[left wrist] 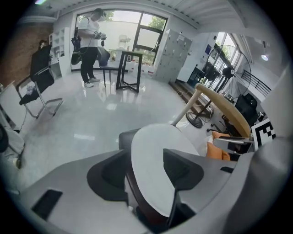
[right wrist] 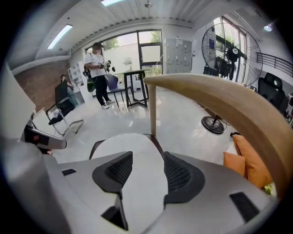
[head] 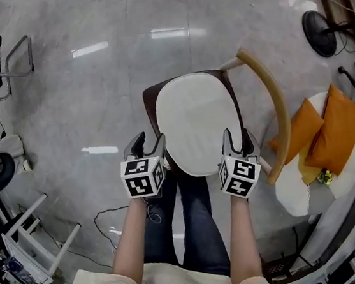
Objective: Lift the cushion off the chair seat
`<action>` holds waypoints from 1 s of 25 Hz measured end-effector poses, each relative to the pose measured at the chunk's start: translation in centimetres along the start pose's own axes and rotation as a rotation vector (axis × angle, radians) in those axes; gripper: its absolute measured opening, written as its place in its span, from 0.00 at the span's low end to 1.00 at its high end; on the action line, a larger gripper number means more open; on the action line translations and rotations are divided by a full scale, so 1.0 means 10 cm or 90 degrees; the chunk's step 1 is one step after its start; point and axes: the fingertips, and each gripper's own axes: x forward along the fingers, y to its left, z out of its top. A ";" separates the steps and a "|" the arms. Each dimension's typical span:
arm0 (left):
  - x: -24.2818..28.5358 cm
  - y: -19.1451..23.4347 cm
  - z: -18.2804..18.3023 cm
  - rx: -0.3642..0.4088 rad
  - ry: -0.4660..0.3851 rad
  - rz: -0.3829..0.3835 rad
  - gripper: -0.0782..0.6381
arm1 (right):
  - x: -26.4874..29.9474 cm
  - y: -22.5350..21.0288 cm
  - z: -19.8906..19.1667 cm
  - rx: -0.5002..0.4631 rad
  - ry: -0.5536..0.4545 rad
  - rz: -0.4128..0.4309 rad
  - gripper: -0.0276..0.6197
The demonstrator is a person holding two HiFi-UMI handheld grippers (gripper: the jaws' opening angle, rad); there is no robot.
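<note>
A pale, rounded cushion [head: 193, 121] lies over the dark brown seat [head: 149, 100] of a chair with a curved wooden backrest [head: 274, 98]. My left gripper [head: 150, 145] grips the cushion's near-left edge and my right gripper [head: 238, 142] its near-right edge. In the left gripper view the cushion [left wrist: 155, 160] fills the gap between the jaws of the left gripper [left wrist: 145, 171], with the seat [left wrist: 126, 137] showing dark below it. In the right gripper view the cushion [right wrist: 142, 183] runs between the mesh pads of the right gripper [right wrist: 148, 171]. The cushion's near rim overhangs the person's knees.
Two orange pillows [head: 326, 131] rest on a white seat at the right. A fan base [head: 320, 24] stands at the far right, and a folding chair [head: 7, 66] at the left. A person [left wrist: 89, 45] stands by a dark table [left wrist: 128, 68] far off. White frames [head: 37, 237] lie near left.
</note>
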 end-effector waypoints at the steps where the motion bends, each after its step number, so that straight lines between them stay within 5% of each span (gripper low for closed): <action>1: 0.09 0.01 -0.05 0.004 0.007 0.002 0.45 | 0.09 -0.03 -0.06 0.006 0.007 -0.003 0.40; 11: 0.80 0.14 -0.45 0.025 0.060 0.019 0.45 | 0.79 -0.35 -0.57 0.027 0.070 -0.033 0.40; 25: 1.36 0.32 -0.91 -0.026 0.130 0.026 0.43 | 1.29 -0.40 -1.01 0.008 0.124 -0.030 0.41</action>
